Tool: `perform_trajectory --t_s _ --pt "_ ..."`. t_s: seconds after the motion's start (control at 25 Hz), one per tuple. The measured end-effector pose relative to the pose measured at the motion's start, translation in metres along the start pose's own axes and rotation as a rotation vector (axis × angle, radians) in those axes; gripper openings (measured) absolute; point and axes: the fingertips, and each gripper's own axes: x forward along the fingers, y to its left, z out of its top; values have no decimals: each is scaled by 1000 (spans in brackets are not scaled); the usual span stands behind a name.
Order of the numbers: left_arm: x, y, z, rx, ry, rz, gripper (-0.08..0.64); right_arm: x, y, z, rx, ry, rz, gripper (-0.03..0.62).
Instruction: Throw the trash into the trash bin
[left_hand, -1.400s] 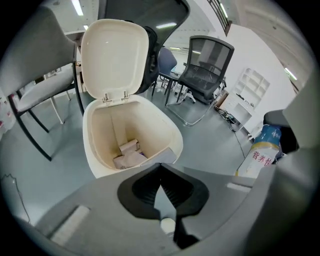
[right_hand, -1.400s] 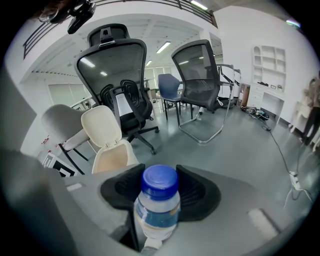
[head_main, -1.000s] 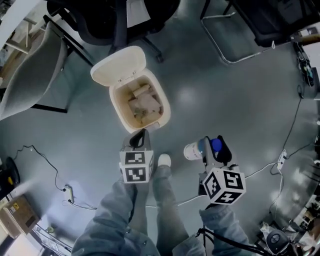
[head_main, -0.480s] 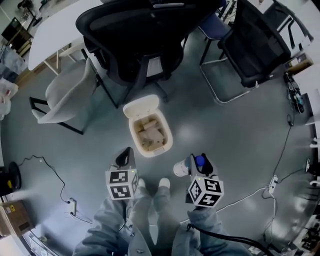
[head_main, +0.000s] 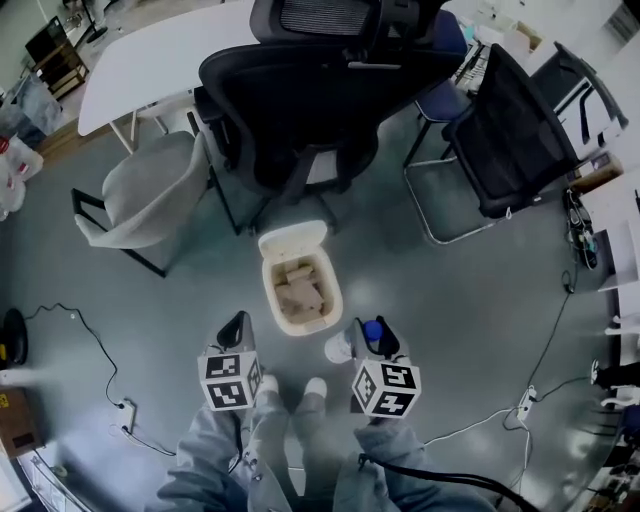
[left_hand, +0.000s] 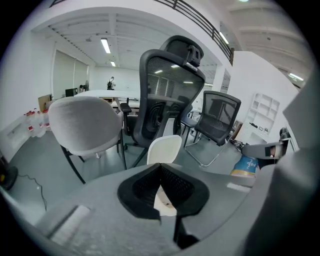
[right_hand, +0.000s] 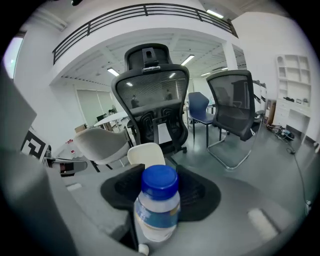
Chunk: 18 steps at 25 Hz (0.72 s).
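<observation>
- Grey glossy floor (head_main: 450, 300), bare stretch at three o'clock.
- Cream trash bin (head_main: 334, 300) at centre, lid (head_main: 292, 238) tipped back toward twelve o'clock.
- Black office chair (head_main: 320, 100) at twelve o'clock of the bin, base just beyond the lid.
- Grey shell chair (head_main: 150, 195) at ten o'clock; black mesh chair (head_main: 510, 140) at two o'clock.
- White shoes (head_main: 314, 388) at six o'clock, near the bin.
- Thin cable (head_main: 75, 314) and power strip (head_main: 125, 412) at eight o'clock; second power strip (head_main: 524, 403) at four o'clock.
</observation>
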Motion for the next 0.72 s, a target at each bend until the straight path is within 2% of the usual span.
perform_trajectory --t_s 0.32,0.72 --pt "2 39 -13 -48 2 71 8 55 29 9 -79 9 58 198" --pt "25 72 -58 -87 35 124 9 144 51 -5 -140 16 119 198"
